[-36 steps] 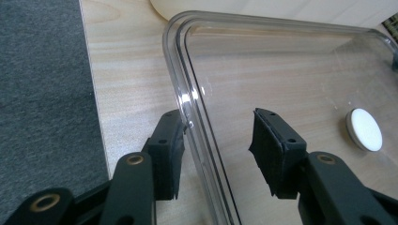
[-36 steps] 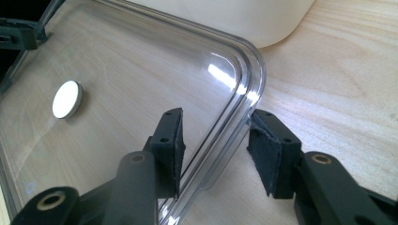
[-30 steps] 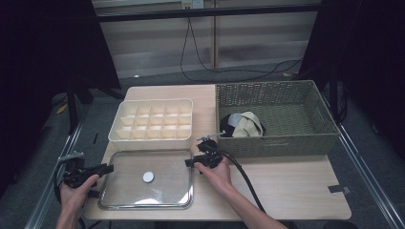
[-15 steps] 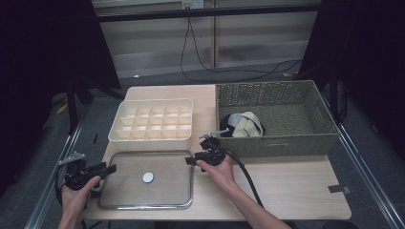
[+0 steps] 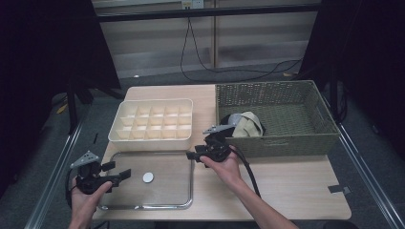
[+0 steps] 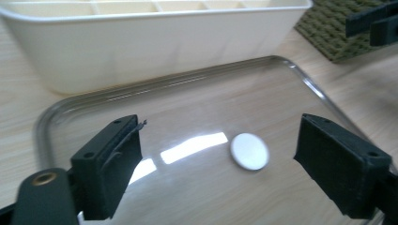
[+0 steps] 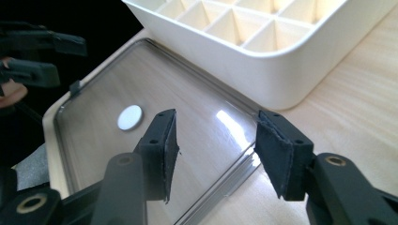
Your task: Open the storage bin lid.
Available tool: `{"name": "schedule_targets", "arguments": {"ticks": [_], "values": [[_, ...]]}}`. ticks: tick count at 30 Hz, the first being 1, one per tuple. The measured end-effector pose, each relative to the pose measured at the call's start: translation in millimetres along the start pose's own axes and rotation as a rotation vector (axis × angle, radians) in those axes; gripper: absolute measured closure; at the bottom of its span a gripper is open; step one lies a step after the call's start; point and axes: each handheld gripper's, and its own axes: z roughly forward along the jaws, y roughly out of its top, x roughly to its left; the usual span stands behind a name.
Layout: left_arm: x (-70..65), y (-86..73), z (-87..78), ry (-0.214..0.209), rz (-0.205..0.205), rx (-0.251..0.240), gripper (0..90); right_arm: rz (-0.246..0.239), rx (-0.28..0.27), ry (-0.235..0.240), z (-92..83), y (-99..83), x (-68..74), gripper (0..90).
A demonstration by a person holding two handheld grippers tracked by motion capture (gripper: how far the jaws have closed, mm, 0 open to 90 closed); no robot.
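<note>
A glass lid [image 5: 165,193] with a metal rim lies flat on the table, a white disc [image 5: 149,177] at its middle. My left gripper [image 5: 117,169] hovers at the lid's left edge. Its jaws have just been opening and stand open, with nothing between them. In the left gripper view the lid [image 6: 187,108] and disc [image 6: 249,151] lie below the left gripper [image 6: 218,136]. My right gripper [image 5: 198,149] is open above the lid's far right corner. In the right gripper view the right gripper [image 7: 216,126] hangs over the rim, not touching it.
A cream compartment tray [image 5: 152,138] stands just behind the lid. A green woven basket [image 5: 286,143] at the right holds a beige cloth [image 5: 249,125] and a dark item. Bare tabletop lies right of the lid. The table's left edge is close to my left hand.
The left gripper has let go of the lid's left edge, opened, and drawn back to the left and upward. The right gripper has risen slightly at the far right corner.
</note>
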Motion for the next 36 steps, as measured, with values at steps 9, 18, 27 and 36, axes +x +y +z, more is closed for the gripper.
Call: {"name": "schedule_targets", "arguments": {"ticks": [9,18,27,36], "values": [[-18.6,11.7,8.1,-0.088,0.037,-0.020,5.6,-0.027,-0.046,0.031,-33.1,16.2,-3.9,49.3],[-51.3,19.4,25.1,-0.171,0.103,-0.022,6.8,-0.016,-0.109,0.004,-76.0,29.5,-18.7,46.6],[-78.3,8.6,42.7,-0.229,0.132,0.009,8.0,0.017,-0.118,-0.065,-107.0,34.0,-47.2,44.4],[-87.4,1.2,49.5,-0.259,0.149,0.050,8.0,0.044,-0.093,-0.156,-128.1,35.4,-84.6,45.1]]}}
